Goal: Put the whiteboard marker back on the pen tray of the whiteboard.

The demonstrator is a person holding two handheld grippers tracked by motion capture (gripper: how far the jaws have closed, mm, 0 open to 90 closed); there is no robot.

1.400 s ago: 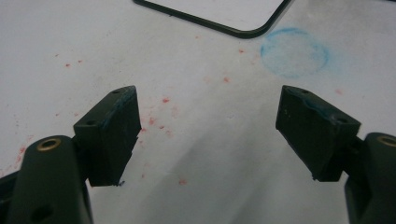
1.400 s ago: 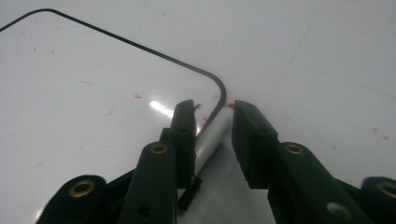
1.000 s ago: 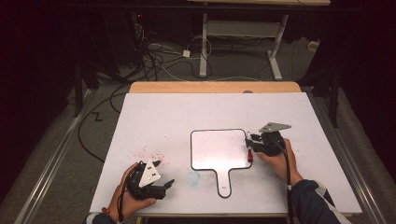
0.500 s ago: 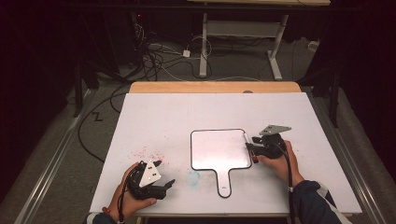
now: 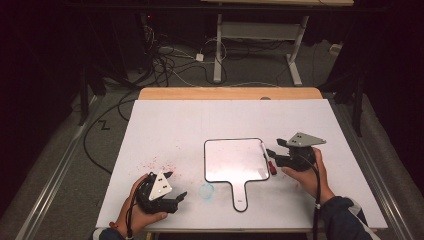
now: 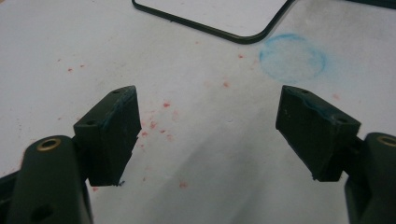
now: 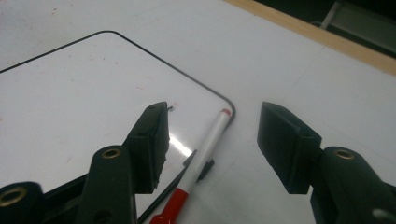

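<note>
Straddling the marker (image 7: pixel 205 154) at the whiteboard's (image 5: pixel 234 160) edge, the right gripper (image 7: pixel 212 140) is spread for pickup; the left gripper (image 6: pixel 210 135) rests spread, empty.

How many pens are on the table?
1. The pen, white with a red end, lies along the right edge of the handled whiteboard, between the open jaws of the right hand-held gripper. None other is visible.

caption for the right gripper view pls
Open right gripper straddles a red-capped marker lying on the whiteboard paddle's edge.
</note>
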